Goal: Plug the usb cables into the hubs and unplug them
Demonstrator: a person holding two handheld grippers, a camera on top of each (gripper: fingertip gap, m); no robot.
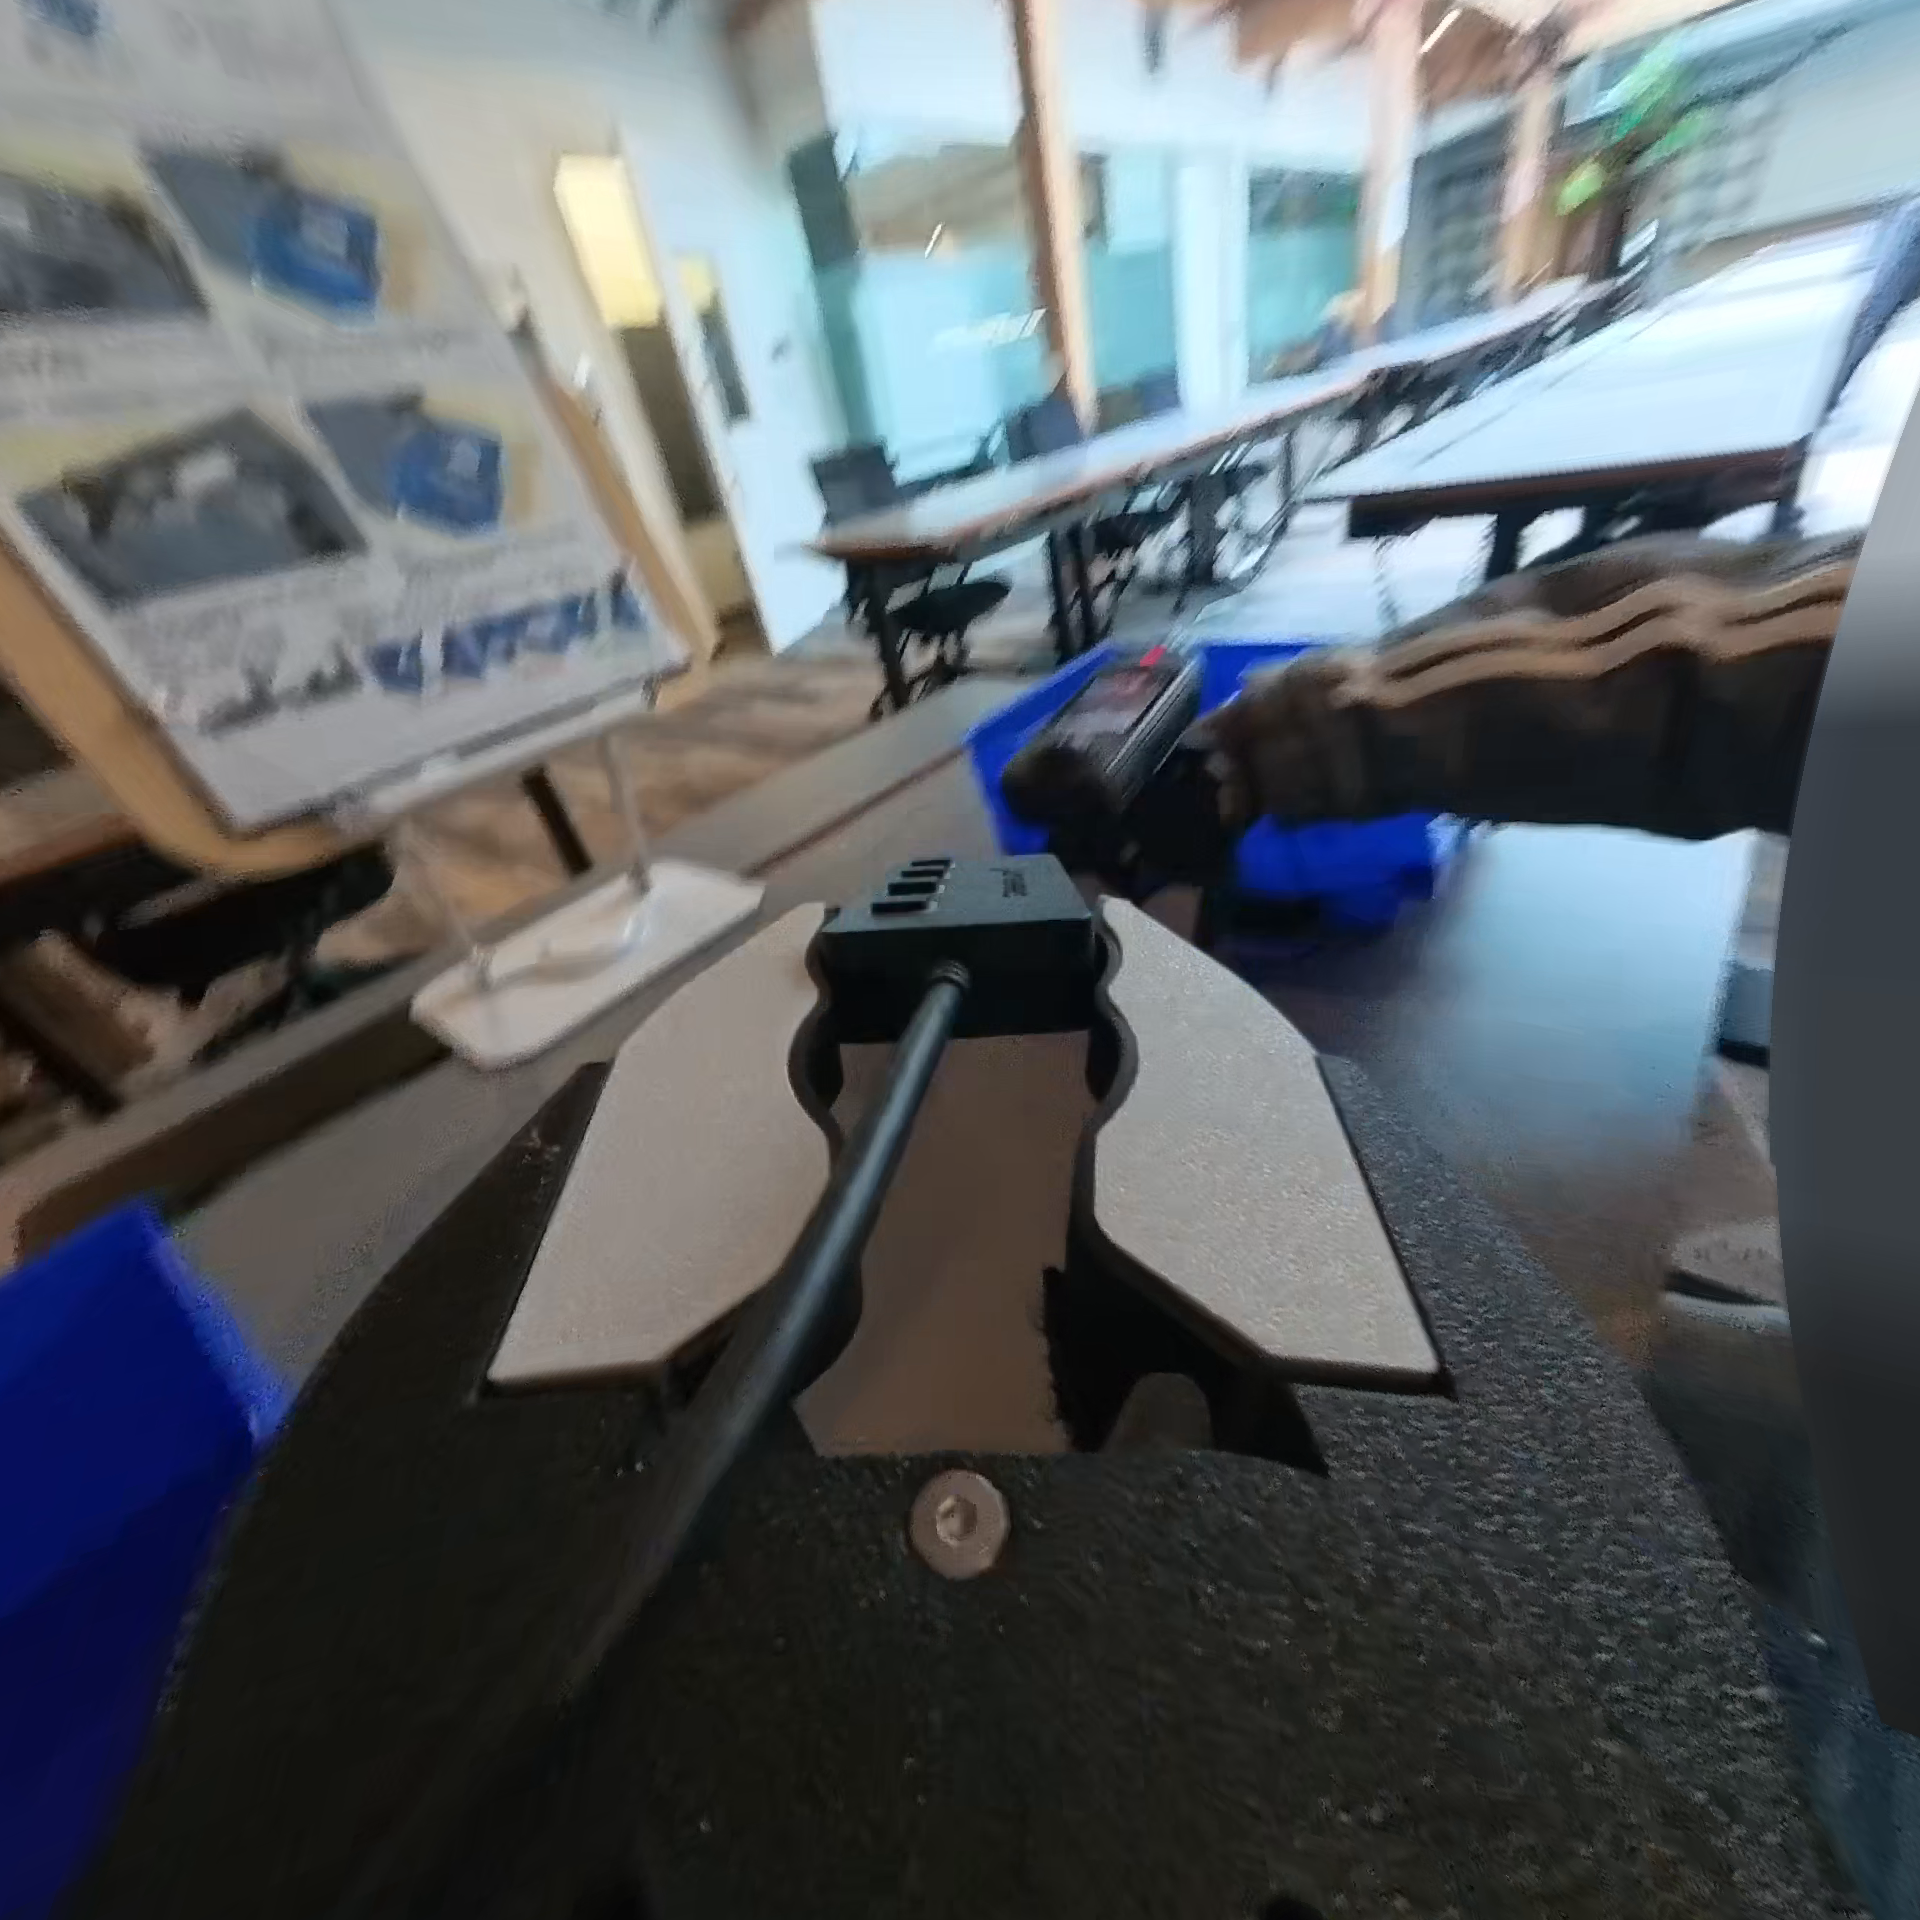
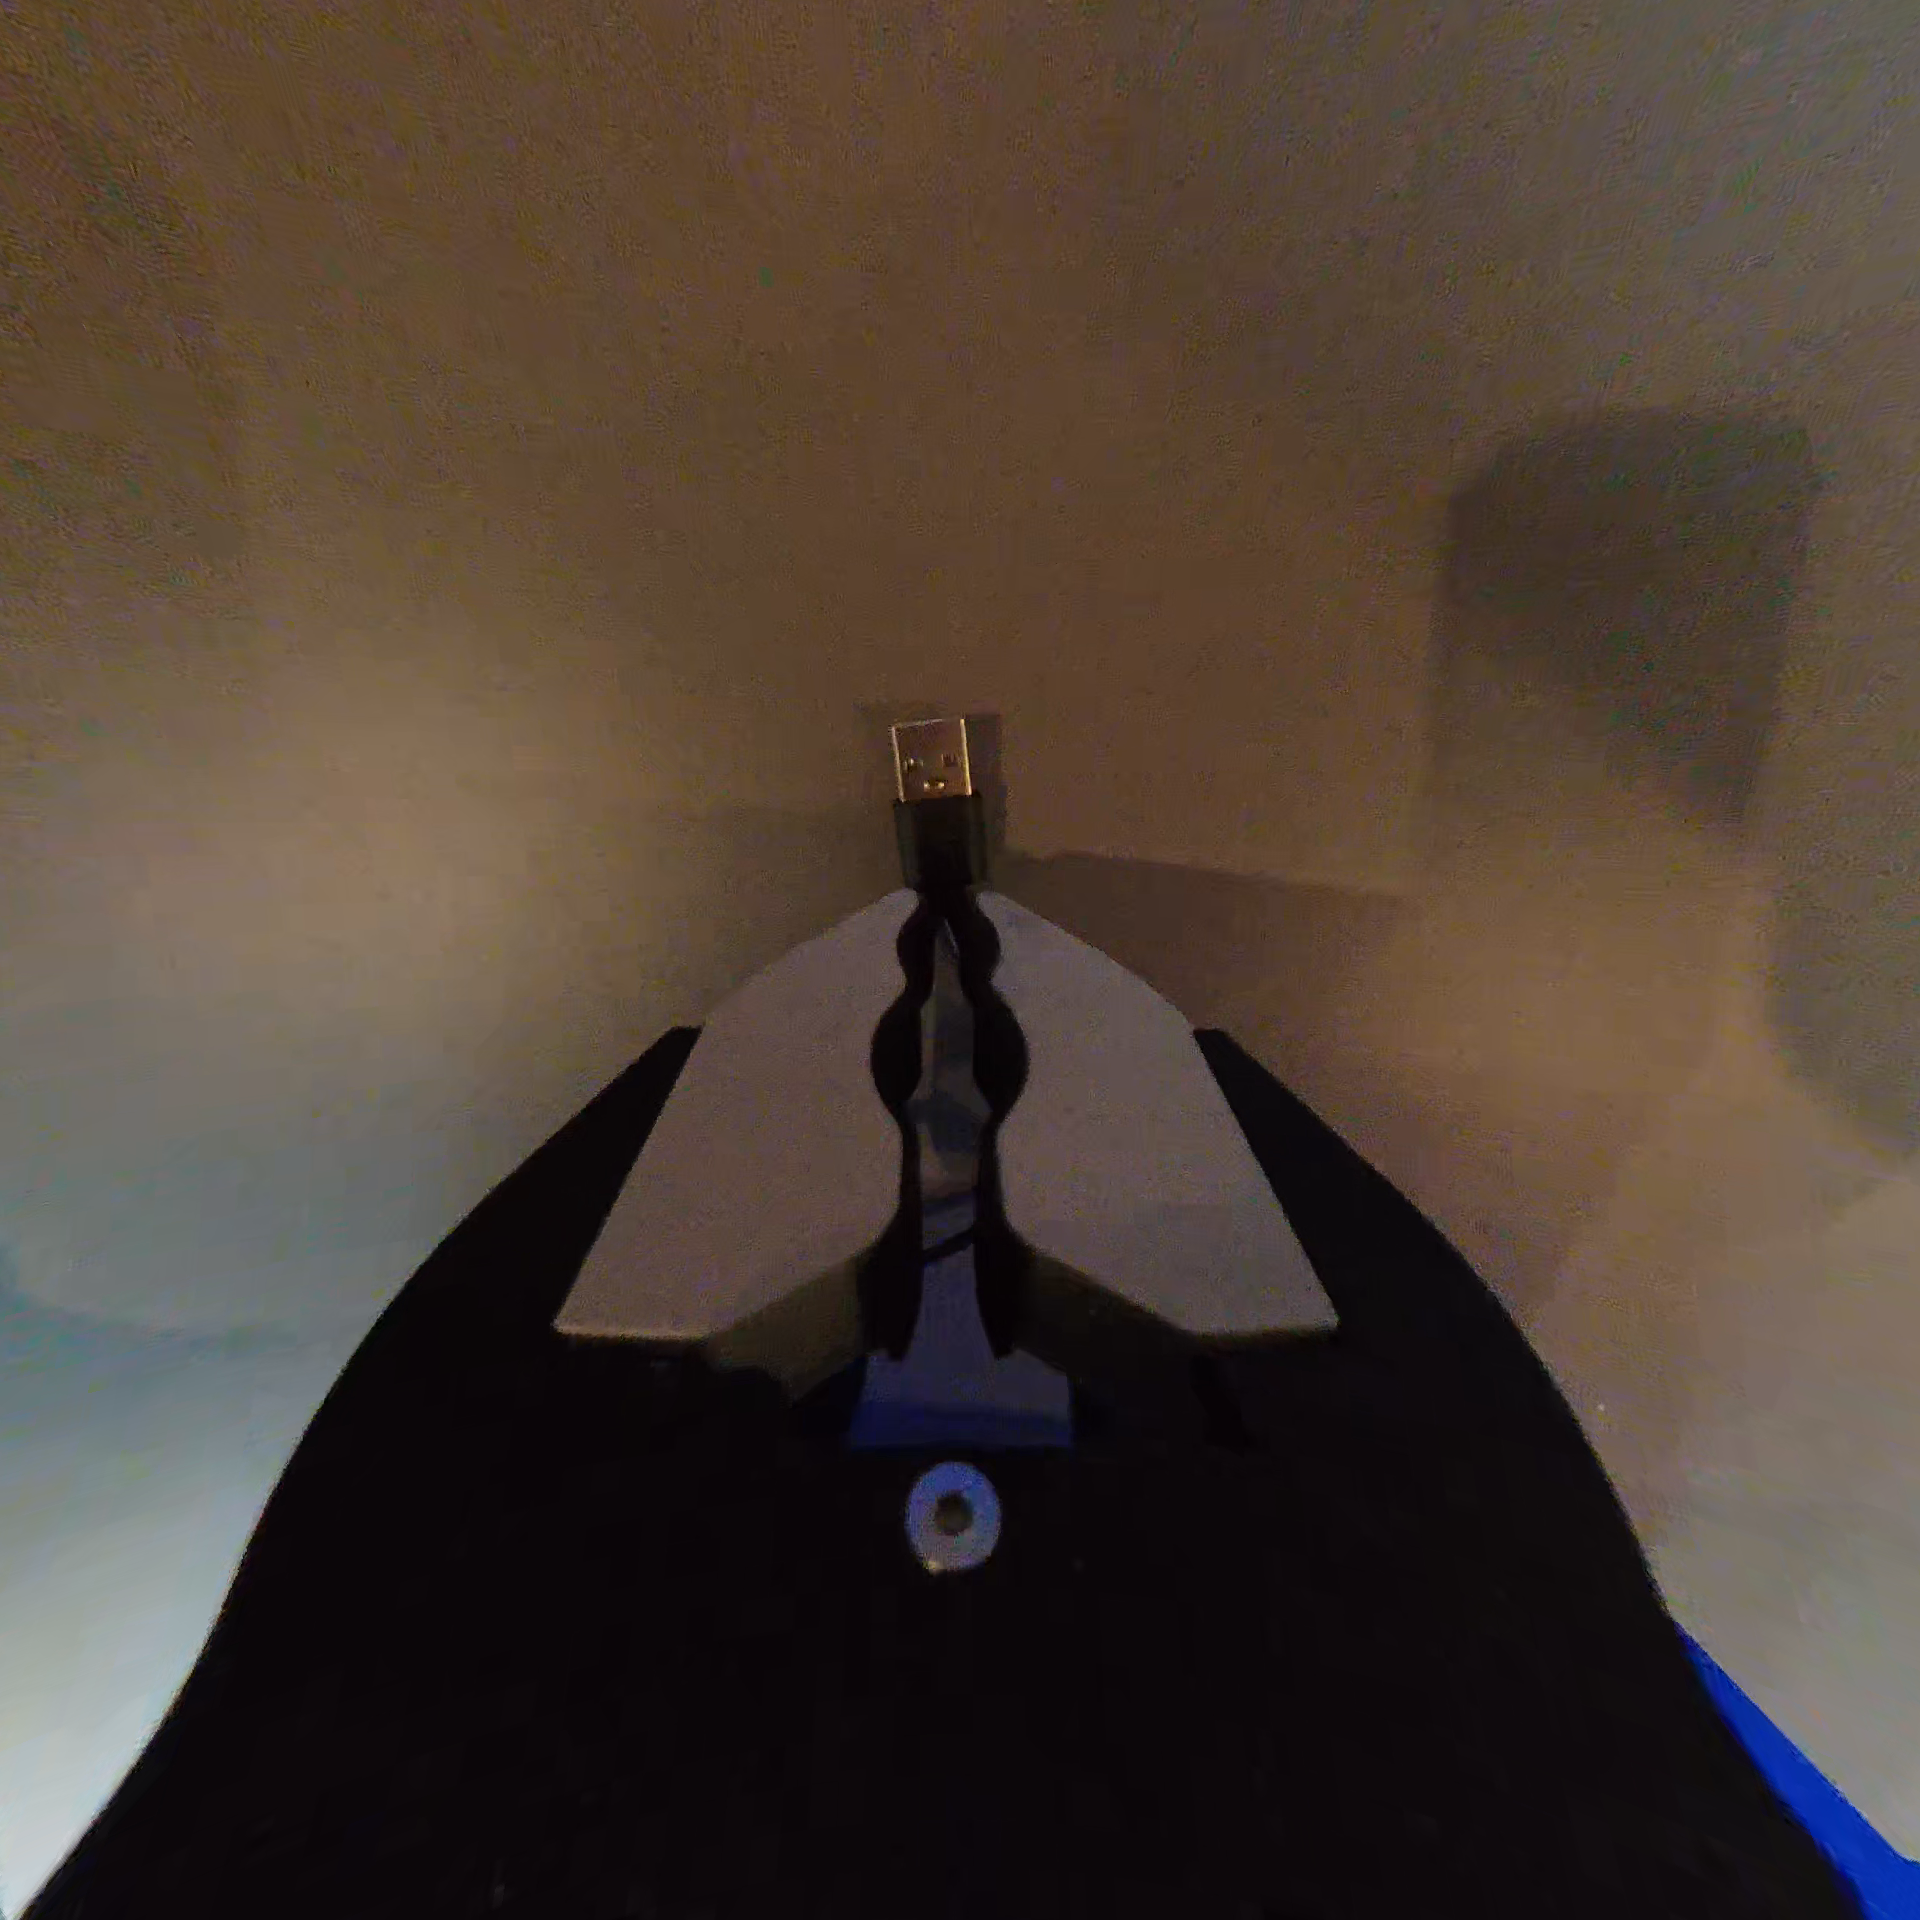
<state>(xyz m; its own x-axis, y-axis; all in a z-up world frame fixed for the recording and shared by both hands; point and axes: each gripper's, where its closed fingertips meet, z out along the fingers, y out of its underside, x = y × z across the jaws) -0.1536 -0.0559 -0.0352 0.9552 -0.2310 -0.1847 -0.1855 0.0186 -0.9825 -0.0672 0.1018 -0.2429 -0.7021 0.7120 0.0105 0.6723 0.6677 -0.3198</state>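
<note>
far left, a blue bin (image 1: 94, 1507) edge sits low beside the dark table (image 1: 1538, 997), blurred. behind it a poster board (image 1: 312, 436) on a clear stand w/ white base; writing too smeared to make out. centre: left gripper (image 1: 956, 966) is closed down on a black usb hub (image 1: 961, 940), tan fingers (image 1: 707, 1132) pinching it from both sides near the tips; hub's row of ports faces up, its black cable (image 1: 831, 1195) runs back btwn the fingers toward the camera. hub is held above the table, not resting on it. right of that, a brown sleeve (image 1: 1558, 686) reaches in holding the right gripper (image 1: 1122, 717) over more blue bins (image 1: 1340, 862), well apart from the hub. rows of long tables (image 1: 1143, 436) further back. right wrist view: right gripper (image 2: 940, 904) pressed nearly closed around a black usb-a plug (image 2: 935, 800), metal end sticking out past the fingertips, pointing at a plain tan surface (image 2: 520, 520). no hub in that view.
</note>
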